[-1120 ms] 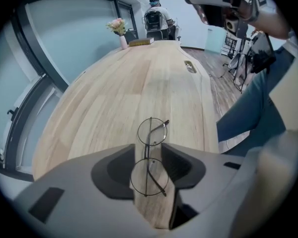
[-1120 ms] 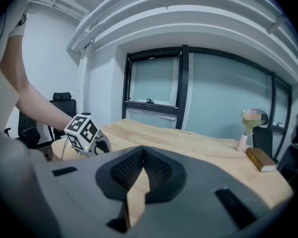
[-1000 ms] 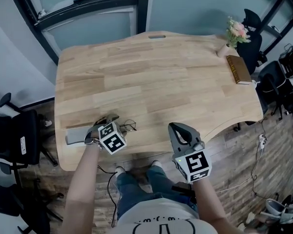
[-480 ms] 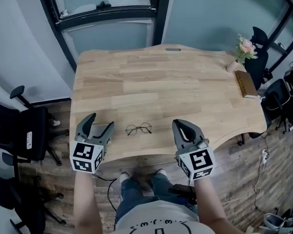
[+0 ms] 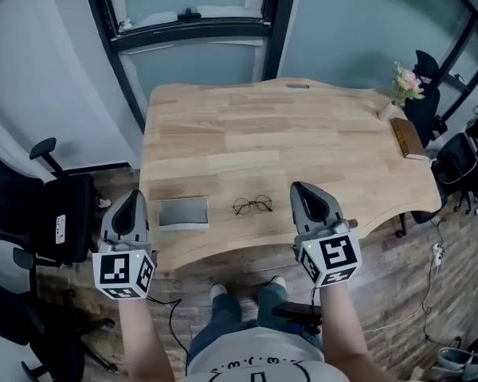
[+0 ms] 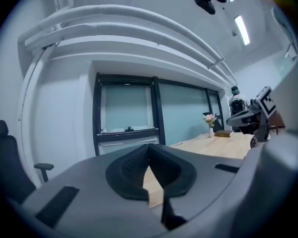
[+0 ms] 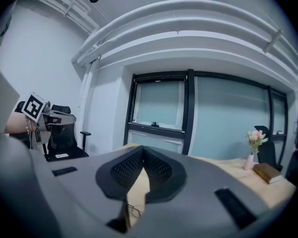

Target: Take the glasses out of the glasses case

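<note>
Lifted clear of the table (image 5: 303, 134), the left gripper (image 5: 132, 199) had just closed its jaws on nothing. To its right lay the glasses case (image 5: 183, 212), then the glasses (image 5: 252, 205), already out, long axis running left-right, nearest the right gripper (image 5: 299, 189), whose jaws were likewise together and empty.

Glasses (image 7: 135, 211) part-hidden behind R claw (image 7: 143, 148)

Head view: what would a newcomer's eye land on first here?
The thin wire-framed glasses lie out on the pale wooden table near its front edge, with the flat grey glasses case just to their left, apart from them. The left gripper, its jaws just closed on nothing, and the right gripper, also shut and empty, are held at the table's near edge.
</note>
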A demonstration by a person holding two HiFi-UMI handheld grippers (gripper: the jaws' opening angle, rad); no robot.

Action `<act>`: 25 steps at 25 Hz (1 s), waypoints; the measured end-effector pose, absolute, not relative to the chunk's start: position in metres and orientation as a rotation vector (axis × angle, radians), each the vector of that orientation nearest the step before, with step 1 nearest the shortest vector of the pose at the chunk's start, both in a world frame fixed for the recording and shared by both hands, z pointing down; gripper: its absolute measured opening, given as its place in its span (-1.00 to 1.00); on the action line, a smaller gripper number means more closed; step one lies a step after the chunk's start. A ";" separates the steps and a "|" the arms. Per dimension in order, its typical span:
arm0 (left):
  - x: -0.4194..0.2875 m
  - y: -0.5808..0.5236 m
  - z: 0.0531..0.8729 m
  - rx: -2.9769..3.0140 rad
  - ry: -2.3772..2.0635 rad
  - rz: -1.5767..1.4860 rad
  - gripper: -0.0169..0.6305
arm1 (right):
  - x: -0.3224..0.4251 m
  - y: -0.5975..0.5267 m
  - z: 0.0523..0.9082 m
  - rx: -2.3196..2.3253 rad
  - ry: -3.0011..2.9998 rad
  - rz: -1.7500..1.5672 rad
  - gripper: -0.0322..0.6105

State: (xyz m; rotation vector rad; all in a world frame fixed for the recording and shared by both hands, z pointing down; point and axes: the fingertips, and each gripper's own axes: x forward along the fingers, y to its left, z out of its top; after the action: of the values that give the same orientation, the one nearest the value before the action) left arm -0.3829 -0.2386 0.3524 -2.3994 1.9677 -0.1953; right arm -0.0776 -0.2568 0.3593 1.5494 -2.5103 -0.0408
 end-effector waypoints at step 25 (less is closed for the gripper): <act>-0.346 -0.171 0.245 -2.115 2.024 -0.020 -0.90 | -0.081 -0.204 0.246 1.451 -2.689 -0.353 -0.87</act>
State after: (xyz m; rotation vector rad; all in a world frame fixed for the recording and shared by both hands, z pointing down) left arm -0.3459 -0.1712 0.2449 -2.1151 2.0238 -0.0196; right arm -0.0806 -0.2040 0.2458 1.4508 -2.6892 -0.3530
